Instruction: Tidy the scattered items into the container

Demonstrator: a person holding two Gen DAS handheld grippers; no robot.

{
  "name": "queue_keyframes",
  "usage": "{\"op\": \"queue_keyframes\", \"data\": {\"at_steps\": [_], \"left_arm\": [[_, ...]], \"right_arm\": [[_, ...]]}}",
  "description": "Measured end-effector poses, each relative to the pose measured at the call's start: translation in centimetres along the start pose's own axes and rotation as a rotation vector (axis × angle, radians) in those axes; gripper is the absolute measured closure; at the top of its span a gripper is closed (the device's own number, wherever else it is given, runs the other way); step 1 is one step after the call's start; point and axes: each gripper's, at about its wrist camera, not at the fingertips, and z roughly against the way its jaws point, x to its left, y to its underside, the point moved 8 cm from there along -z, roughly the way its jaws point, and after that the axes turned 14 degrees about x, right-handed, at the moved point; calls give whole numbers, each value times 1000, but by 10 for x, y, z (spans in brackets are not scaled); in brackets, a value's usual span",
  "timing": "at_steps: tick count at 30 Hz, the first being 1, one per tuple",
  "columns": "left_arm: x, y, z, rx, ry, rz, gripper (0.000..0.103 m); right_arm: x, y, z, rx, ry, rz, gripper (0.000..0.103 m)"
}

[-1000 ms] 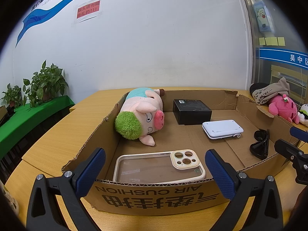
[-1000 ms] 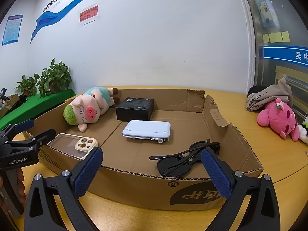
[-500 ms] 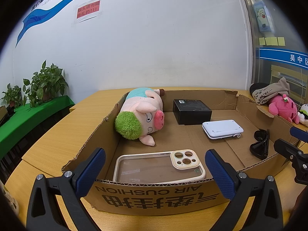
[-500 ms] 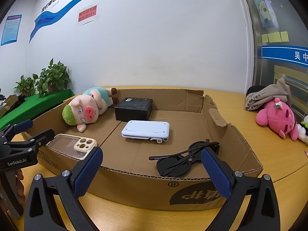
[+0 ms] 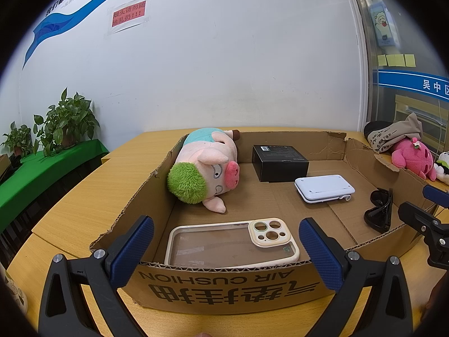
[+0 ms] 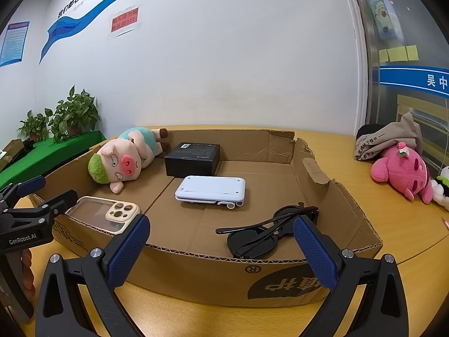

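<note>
A shallow cardboard box [image 5: 224, 289] [image 6: 196, 272] lies on the wooden table. Inside it are a pig plush with green hair [image 5: 206, 168] [image 6: 123, 157], a black box [image 5: 279, 161] [image 6: 193, 158], a white flat device [image 5: 324, 188] [image 6: 210, 189], a clear phone case [image 5: 233, 243] [image 6: 105, 210] and black sunglasses [image 5: 378, 210] [image 6: 266, 231]. My left gripper [image 5: 226, 248] is open and empty, just outside the box's front wall. My right gripper [image 6: 221, 248] is open and empty at the front wall near the sunglasses.
A pink plush [image 6: 401, 171] [image 5: 414, 160], a beige cloth bag on a dark thing [image 6: 387, 137] and a white plush [image 6: 442, 186] lie on the table right of the box. Potted plants [image 5: 66, 123] stand on a green ledge at left. A white wall is behind.
</note>
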Motion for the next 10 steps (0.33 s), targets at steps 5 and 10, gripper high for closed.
{"op": "queue_keyframes", "data": {"at_steps": [5,10], "left_arm": [[0,0,0,0,0,0,0],[0,0,0,0,0,0,0]], "right_arm": [[1,0,1,0,3,-2,0],[1,0,1,0,3,-2,0]]}}
